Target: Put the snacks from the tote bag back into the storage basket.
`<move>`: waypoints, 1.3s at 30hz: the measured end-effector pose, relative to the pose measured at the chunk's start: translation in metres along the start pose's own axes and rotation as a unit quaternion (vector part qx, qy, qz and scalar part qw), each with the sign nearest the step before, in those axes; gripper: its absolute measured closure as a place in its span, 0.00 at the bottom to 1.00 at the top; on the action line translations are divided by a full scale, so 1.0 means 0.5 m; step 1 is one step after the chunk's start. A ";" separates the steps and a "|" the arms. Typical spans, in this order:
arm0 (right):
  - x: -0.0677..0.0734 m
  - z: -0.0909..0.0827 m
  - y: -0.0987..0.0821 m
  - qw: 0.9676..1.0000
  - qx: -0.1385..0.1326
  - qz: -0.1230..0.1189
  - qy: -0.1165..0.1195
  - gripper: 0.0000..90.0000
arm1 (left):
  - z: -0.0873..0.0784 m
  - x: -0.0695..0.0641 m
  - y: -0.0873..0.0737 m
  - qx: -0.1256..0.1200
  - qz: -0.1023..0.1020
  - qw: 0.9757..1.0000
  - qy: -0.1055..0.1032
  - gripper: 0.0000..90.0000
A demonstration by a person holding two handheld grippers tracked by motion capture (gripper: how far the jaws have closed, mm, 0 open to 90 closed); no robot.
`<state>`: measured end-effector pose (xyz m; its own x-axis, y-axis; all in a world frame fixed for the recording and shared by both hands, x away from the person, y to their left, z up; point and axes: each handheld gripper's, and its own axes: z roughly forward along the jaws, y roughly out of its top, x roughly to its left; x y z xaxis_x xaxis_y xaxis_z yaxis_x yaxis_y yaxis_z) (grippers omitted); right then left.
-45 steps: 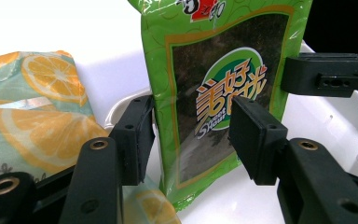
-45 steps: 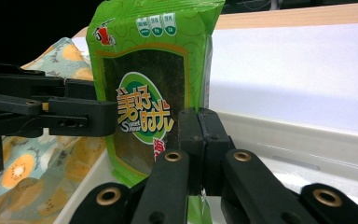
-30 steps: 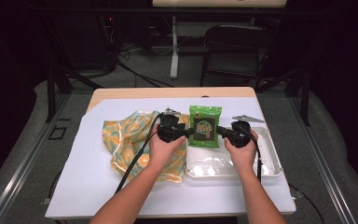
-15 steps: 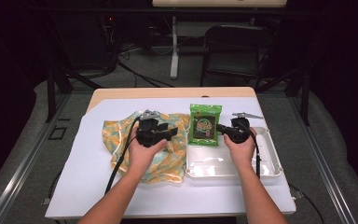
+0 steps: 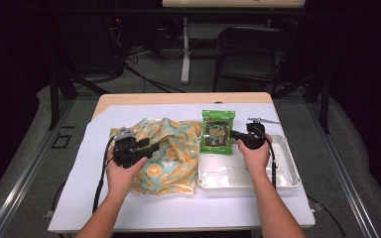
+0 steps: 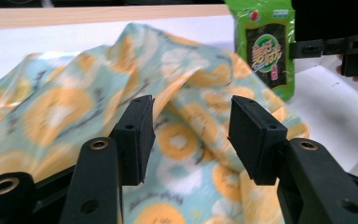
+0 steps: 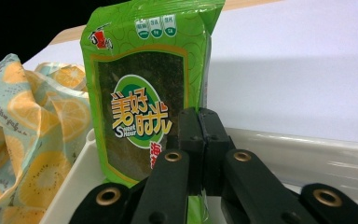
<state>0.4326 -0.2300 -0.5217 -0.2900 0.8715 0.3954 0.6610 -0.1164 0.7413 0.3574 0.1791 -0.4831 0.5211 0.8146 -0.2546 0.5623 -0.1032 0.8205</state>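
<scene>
A green snack packet [image 5: 217, 131] stands upright at the left end of a white tray [image 5: 278, 176]. My right gripper [image 5: 234, 134] is shut on the packet's right edge, and in the right gripper view the packet [image 7: 140, 93] rises just behind the closed jaws of that gripper [image 7: 199, 126]. A crumpled cloth with an orange-slice print [image 5: 171, 148] lies left of the tray. Above the cloth, my left gripper [image 5: 151, 148] is open. In the left gripper view its jaws [image 6: 191, 135] frame the cloth [image 6: 74, 102] with nothing between them, and the packet [image 6: 265, 46] is farther off.
A white sheet [image 5: 94, 193] covers most of the wooden table [image 5: 178, 99]. The tray's shallow compartment [image 5: 228, 173] lies in front of the packet. A chair [image 5: 248, 49] and stands are on the floor beyond the table's far edge.
My left gripper has moved left, away from the packet, and now sits over the left part of the cloth. The right gripper and the packet have kept still.
</scene>
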 end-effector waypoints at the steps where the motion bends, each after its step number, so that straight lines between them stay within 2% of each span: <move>1: 0.000 0.001 -0.001 1.000 -0.002 0.004 -0.002 1.00 | -0.006 0.005 -0.006 -0.001 -0.002 1.000 0.000 0.56; 7: 0.001 0.005 0.000 1.000 -0.003 -0.001 -0.008 1.00 | -0.034 0.035 -0.035 -0.005 -0.017 1.000 0.008 0.56; 14: 0.003 0.015 0.000 1.000 -0.005 0.003 -0.008 0.99 | -0.059 0.064 -0.041 -0.014 -0.034 0.999 0.020 0.56; 18: 0.006 0.020 0.001 1.000 -0.004 0.002 -0.009 1.00 | -0.064 0.070 -0.044 -0.019 -0.042 0.999 0.024 0.56; 29: 0.004 0.022 -0.003 1.000 0.002 0.010 -0.012 0.99 | -0.068 0.076 -0.045 -0.022 -0.045 0.998 0.027 0.56; 39: 0.006 0.022 -0.006 1.000 0.003 0.008 -0.013 0.92 | -0.074 0.078 -0.045 -0.027 -0.046 0.998 0.027 0.55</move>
<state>0.4374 -0.2215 -0.5287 -0.2615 0.8815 0.3932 0.6703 -0.1273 0.7311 0.3413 0.2343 -0.4926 0.4334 0.8487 -0.3033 0.5694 0.0030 0.8220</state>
